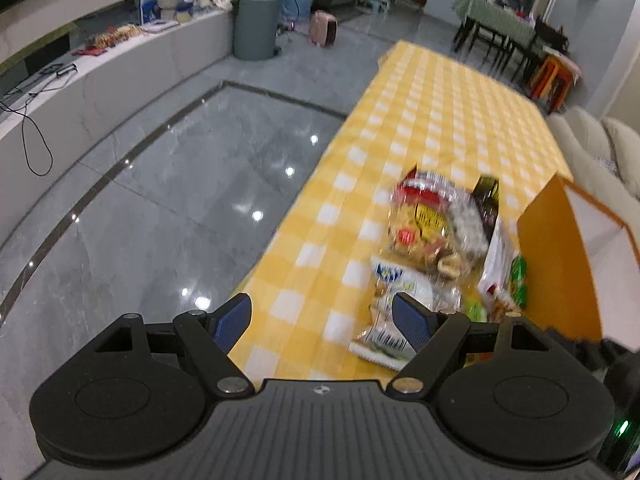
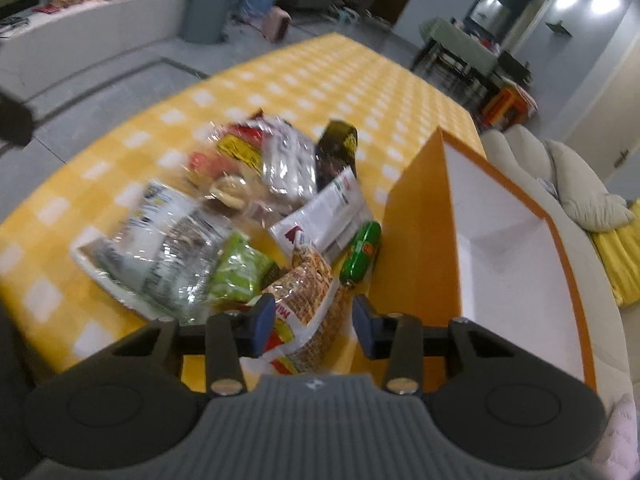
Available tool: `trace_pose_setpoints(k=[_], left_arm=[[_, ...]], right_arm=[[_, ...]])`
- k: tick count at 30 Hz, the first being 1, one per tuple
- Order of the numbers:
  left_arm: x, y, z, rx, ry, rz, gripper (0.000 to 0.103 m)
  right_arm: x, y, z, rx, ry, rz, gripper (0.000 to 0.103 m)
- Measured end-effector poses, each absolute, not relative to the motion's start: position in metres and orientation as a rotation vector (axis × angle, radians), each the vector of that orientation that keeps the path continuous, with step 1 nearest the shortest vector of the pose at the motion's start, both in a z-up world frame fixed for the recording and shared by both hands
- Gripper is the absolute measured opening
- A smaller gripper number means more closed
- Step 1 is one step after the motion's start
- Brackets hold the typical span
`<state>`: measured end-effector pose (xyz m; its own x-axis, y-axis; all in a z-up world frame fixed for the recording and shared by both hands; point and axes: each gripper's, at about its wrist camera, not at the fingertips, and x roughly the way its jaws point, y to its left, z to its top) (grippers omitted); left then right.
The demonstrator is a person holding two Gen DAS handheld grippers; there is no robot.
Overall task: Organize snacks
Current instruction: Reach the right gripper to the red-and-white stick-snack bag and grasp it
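Both grippers, left and right, hover with fingers apart over a yellow-checked tablecloth (far half bare). A crinkled peanut-print snack packet lies between the right fingers, lengthwise along them, beside an open orange cardboard box.

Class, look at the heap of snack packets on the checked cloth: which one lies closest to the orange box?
The green sausage-shaped packet. It lies right beside the orange box wall, while the flat white packet and the noodle packet sit further left in the heap.
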<state>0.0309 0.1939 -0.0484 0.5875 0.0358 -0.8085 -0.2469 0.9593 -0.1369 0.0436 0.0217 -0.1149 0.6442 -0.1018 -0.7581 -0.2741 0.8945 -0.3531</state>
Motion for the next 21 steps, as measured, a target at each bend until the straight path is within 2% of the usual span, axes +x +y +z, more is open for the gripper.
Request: trace_pose_setpoints(k=[3,4,7,8,10,14,21], left_arm=[[0.034,0.193,-0.054,-0.239,0.954,0.146,0.094],[0.034,0.194,-0.055,-0.243,0.958,0.142,0.094],[0.035,0.197,-0.057,-0.268,0.969,0.136,0.094],[0.035,0.199,-0.058,-0.277,0.972,0.134,0.094],[0.036,0.201,-0.060,-0.291,0.980,0.134,0.094],[0.037,0.201,-0.061,-0.299,0.983,0.119,0.094],[0.038,0.201,-0.063,-0.305,0.989,0.117,0.094]], right_arm=[[0.053,0.022,-0.117,-0.437,0.872,0.079,0.047],[0.057,0.024,-0.118,-0.437,0.879,0.075,0.055],[0.056,0.033,-0.117,-0.446,0.942,0.132,0.059],[0.052,0.035,-0.116,-0.455,0.947,0.136,0.066],[0.044,0.042,-0.119,-0.542,0.933,0.119,0.073],[0.036,0.059,-0.142,-0.807,0.882,0.123,0.073],[0.026,0.059,-0.156,-0.908,0.918,0.120,0.074]])
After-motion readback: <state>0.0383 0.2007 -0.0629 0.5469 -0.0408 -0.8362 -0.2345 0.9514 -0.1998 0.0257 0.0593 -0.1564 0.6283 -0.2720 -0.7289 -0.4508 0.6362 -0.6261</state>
